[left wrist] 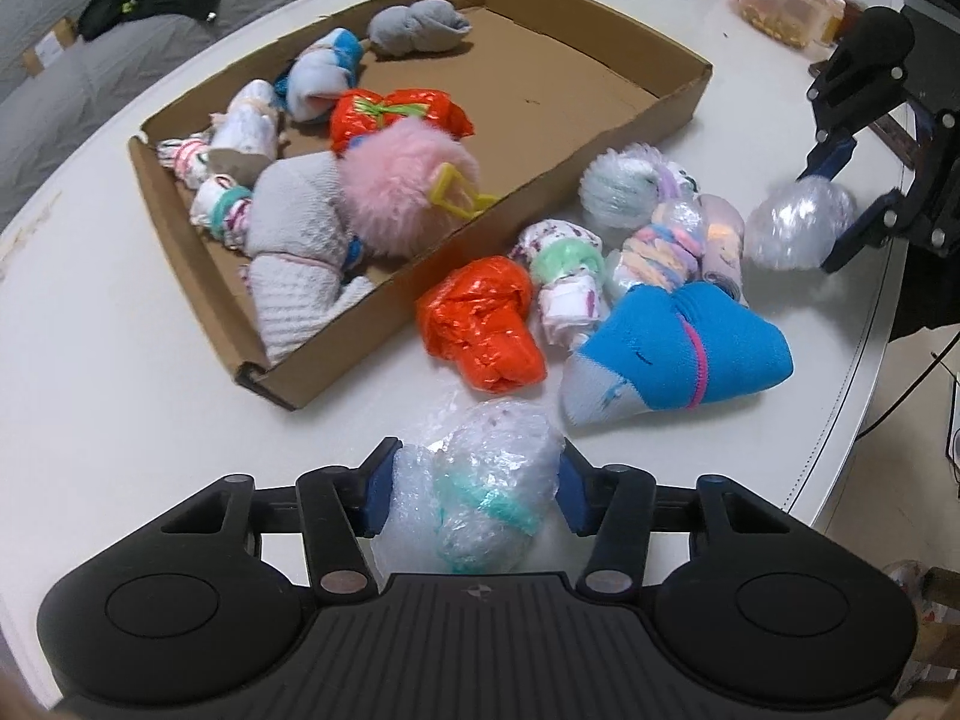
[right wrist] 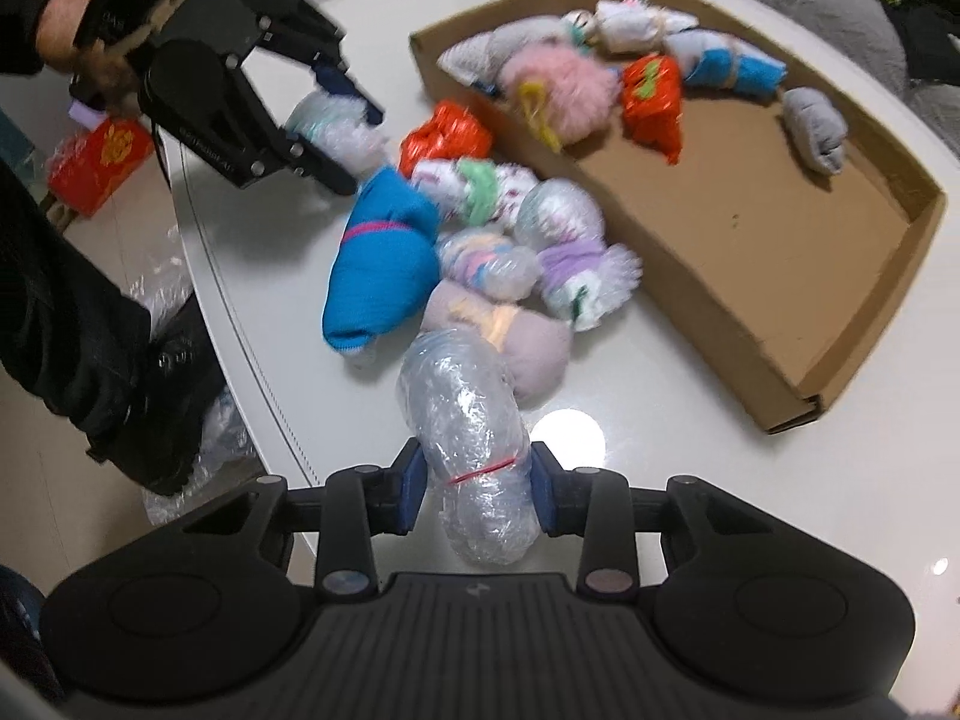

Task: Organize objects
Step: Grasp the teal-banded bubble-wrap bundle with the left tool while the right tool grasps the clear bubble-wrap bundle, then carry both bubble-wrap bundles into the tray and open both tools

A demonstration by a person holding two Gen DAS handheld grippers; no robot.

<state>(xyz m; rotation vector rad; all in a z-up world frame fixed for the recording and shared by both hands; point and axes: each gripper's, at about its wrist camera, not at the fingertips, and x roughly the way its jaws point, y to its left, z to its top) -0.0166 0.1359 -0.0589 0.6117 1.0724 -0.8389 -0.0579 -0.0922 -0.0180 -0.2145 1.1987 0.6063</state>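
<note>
Gripping one plastic-wrapped bundle each, the left gripper (left wrist: 474, 489) holds a teal-banded bundle (left wrist: 480, 480) and the right gripper (right wrist: 474, 480) a red-banded bundle (right wrist: 474, 450), both just above the white counter (left wrist: 120, 390). Two orange bundles show: one (left wrist: 396, 114) inside the cardboard tray (left wrist: 660, 120), one (left wrist: 480, 324) beside it.

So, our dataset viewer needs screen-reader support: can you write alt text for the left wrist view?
The left claw grips a bubble-wrapped bundle above a white table. Ahead, a cardboard tray holds rolled socks; more bundles lie beside it, and the right claw holds a clear-wrapped bundle.
</note>
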